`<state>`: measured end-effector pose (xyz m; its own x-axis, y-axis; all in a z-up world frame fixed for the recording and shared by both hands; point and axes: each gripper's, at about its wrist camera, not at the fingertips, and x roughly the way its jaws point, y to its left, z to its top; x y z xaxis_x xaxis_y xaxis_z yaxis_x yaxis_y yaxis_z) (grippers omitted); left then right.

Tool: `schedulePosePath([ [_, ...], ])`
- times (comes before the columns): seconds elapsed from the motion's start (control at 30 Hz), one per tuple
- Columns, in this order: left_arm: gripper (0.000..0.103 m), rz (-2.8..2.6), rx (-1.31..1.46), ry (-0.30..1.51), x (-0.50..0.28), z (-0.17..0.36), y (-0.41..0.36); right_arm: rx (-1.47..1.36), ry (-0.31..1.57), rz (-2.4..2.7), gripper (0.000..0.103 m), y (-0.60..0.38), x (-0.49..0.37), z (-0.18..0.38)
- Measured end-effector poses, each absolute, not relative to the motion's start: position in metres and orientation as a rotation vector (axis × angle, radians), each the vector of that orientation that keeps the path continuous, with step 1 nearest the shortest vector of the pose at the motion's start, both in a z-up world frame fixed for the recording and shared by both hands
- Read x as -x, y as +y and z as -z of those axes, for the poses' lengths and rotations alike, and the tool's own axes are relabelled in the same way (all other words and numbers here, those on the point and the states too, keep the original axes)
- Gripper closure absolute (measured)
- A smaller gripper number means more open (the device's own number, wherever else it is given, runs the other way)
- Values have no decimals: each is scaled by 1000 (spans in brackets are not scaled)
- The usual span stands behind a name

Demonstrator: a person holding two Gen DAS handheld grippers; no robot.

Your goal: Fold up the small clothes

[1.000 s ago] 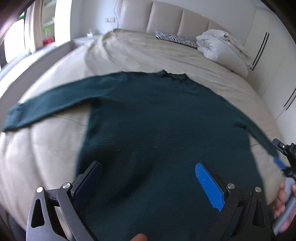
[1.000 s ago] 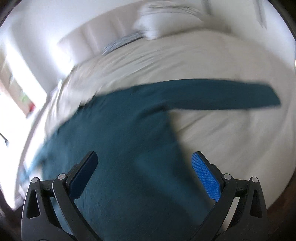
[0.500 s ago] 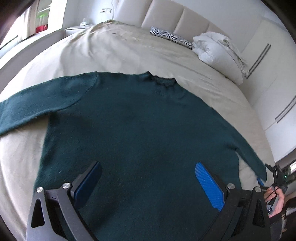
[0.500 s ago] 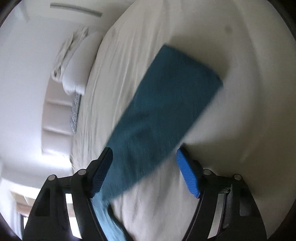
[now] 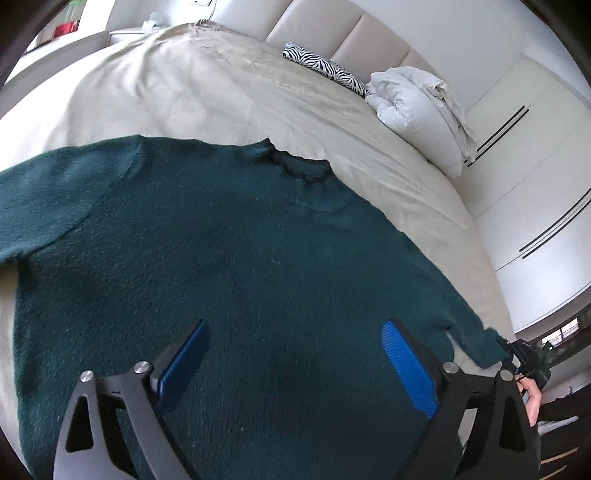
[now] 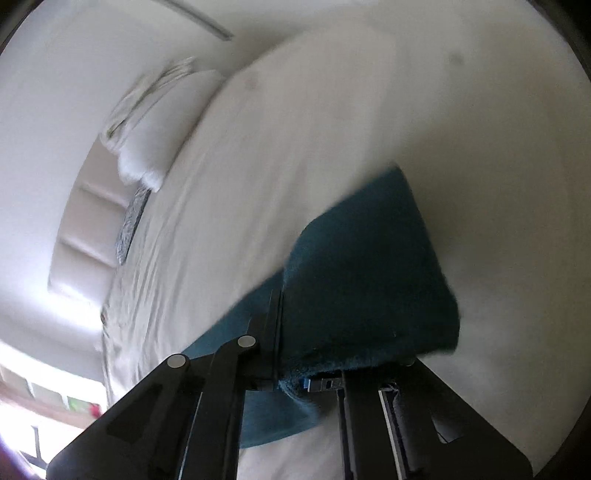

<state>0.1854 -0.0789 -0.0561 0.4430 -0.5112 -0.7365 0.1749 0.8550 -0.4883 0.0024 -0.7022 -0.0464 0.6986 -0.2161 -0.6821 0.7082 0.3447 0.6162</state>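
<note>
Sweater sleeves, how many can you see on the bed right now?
2. One sleeve lies spread toward the left edge, running out of frame; the other sleeve is clamped at its cuff in the right gripper.

A wide bed (image 5: 229, 92) under a beige cover fills the room, backed by a padded cream headboard (image 5: 332, 33). A zebra-print pillow (image 5: 325, 68) and a bundled white duvet (image 5: 417, 99) sit at its head. White wardrobe doors (image 5: 535, 177) stand alongside; daylight floods in.
</note>
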Motion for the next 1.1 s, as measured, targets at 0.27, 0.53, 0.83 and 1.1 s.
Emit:
schedulePosePath([
  [0.27,8,525,595,1015,-202,64,-58,-255,667,255,97,-490,-139,-39],
  [0.53,7,693,885,1071,-217,79,-51,429,707,60,97,-305,-171,36],
  [0.83,4,739,988,1186,-228,96,-57,595,666,80,97,-240,-160,63],
  [1.1,86,758,898,1279,-240,100,-82,586,620,91,97,-229,-148,41],
])
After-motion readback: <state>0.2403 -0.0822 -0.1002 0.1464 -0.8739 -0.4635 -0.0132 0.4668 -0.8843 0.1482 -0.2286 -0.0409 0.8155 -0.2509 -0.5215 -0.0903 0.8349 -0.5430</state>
